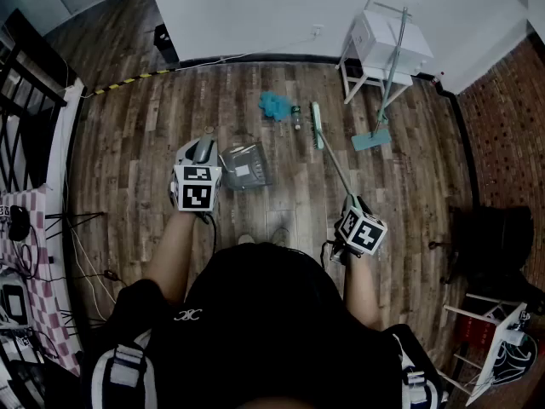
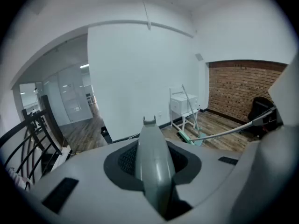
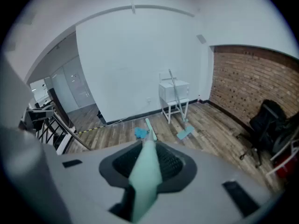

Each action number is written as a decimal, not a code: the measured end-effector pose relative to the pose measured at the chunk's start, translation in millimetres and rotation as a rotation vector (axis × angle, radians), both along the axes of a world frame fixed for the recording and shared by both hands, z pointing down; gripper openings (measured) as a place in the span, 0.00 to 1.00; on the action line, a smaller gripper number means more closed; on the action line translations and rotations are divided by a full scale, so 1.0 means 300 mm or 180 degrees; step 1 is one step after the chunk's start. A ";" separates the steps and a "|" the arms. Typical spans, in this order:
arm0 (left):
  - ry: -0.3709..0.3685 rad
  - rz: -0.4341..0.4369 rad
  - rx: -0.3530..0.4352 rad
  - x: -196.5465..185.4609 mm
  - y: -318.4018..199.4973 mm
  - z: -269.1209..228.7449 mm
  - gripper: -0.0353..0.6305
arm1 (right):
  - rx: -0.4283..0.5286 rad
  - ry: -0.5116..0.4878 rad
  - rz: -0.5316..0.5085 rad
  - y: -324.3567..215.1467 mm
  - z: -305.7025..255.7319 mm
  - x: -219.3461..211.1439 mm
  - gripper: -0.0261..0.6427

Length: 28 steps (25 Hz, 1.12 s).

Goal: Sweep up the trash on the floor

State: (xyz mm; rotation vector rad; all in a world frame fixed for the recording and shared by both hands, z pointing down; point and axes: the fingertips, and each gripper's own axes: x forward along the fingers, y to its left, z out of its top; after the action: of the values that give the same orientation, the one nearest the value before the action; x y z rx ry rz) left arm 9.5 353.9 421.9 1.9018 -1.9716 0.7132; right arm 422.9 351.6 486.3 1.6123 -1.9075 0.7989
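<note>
Wood-plank floor [image 1: 170, 126] runs up to a white wall [image 1: 255, 15] with a dark baseboard. A brick wall [image 1: 502, 118] closes the right side and a black railing [image 1: 25, 100] the left. The widest bare stretch of planks lies left of centre, between the railing and the dustpan.

The left gripper [image 1: 201, 156] is clamped on the smooth grey dustpan handle [image 2: 152, 162], which rises between its jaws in the left gripper view. The dustpan [image 1: 247, 167] is a grey, boxy scoop resting on the floor just right of that gripper.

The right gripper [image 1: 353, 207] is pressed tight on the mint-green broom handle [image 3: 145, 181]. A thin shaft slants up from it to the narrow pale-green broom head [image 1: 317, 124], which lies on the planks.

The trash sits beyond the dustpan, near the wall. It is a crumpled blue piece [image 1: 274, 105] and a small greenish container [image 1: 295, 116] just left of the broom head.

A white side table [image 1: 385, 45] stands at the wall's right end with a flat mop [image 1: 371, 139] leaning on it. A black chair [image 1: 498, 237] sits by the brick wall, well apart from the trash.
</note>
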 end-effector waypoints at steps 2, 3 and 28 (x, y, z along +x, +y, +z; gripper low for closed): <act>0.0019 -0.0032 -0.0010 -0.007 -0.005 0.001 0.19 | -0.0004 -0.0017 0.0027 -0.011 0.004 0.001 0.19; 0.0023 -0.0047 -0.0014 -0.013 -0.009 0.002 0.19 | -0.0010 -0.0033 0.0037 -0.016 0.007 -0.001 0.19; 0.0174 0.0000 0.0058 -0.226 -0.068 0.067 0.19 | 0.0119 0.0038 0.0236 -0.132 -0.058 -0.180 0.19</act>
State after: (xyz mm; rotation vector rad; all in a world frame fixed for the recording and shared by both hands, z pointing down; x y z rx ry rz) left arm -58.2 333.5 441.9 1.9110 -1.9516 0.6385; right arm 368.8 312.0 468.8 1.7154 -1.8743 0.7860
